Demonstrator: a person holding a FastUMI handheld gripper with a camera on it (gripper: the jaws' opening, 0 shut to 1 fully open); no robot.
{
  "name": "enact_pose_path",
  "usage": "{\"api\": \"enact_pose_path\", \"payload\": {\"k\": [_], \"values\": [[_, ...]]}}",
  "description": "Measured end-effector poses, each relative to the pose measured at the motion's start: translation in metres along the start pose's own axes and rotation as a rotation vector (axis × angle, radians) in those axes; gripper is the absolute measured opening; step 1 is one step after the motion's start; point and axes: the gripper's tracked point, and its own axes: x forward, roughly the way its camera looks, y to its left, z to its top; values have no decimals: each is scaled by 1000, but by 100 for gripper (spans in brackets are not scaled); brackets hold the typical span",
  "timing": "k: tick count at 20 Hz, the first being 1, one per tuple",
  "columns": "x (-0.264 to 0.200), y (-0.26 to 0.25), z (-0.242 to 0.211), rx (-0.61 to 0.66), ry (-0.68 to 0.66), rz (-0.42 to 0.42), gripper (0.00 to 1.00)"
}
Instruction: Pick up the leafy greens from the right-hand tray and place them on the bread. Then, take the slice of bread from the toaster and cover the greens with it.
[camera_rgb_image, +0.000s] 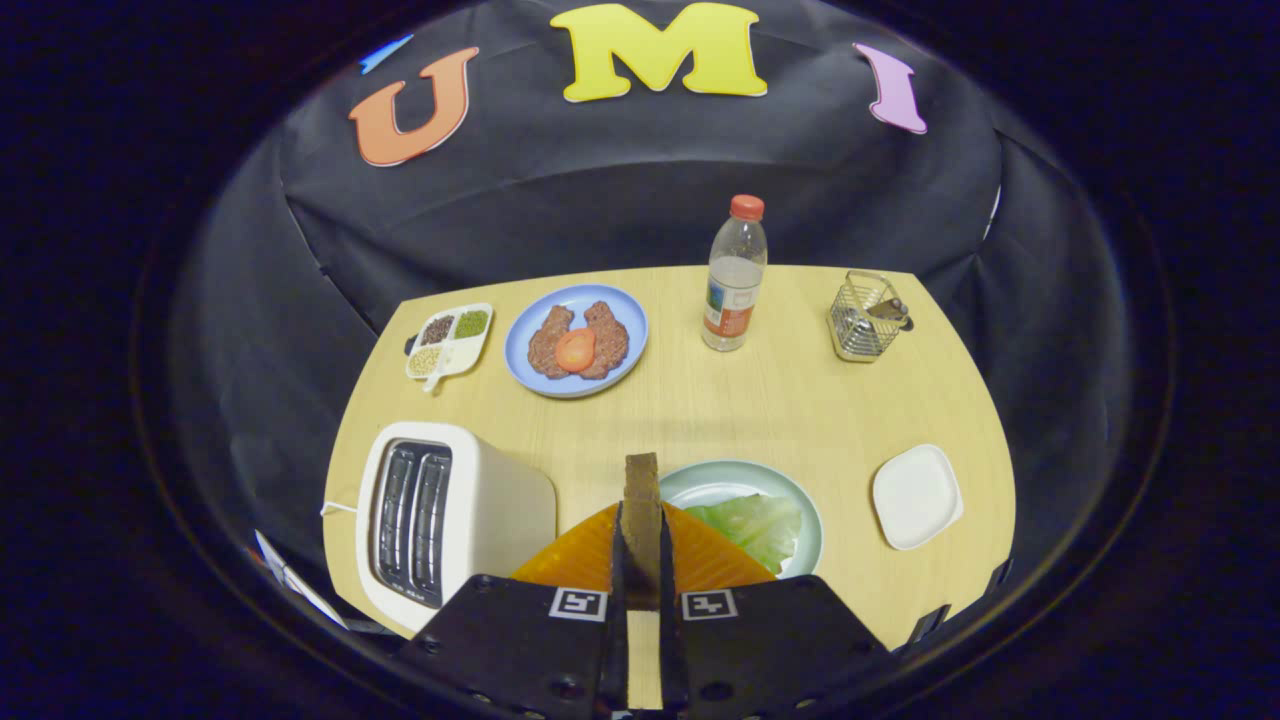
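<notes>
My gripper (641, 540) is shut on a brown slice of bread (641, 480), held upright and edge-on between both fingers, above the table's near side. Just beyond the fingers and slightly right, the leafy greens (752, 527) lie on a pale green plate (720, 478). Whatever sits under the greens is hidden. The white toaster (440, 520) stands to the left of the fingers, and both its dark slots look empty. A small white square tray (916, 496) lies bare to the right of the green plate.
At the back of the wooden table (700, 410) are a divided dish of grains (450, 340), a blue plate (530, 375) with meat and a tomato slice, a water bottle (734, 275) and a wire basket (866, 316).
</notes>
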Motion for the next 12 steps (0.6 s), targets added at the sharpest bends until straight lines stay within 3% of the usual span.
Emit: {"api": "enact_pose_path", "payload": {"k": [9, 12], "values": [[34, -24, -34, 14, 41, 76, 12], [42, -43, -35, 15, 33, 46, 12]]}}
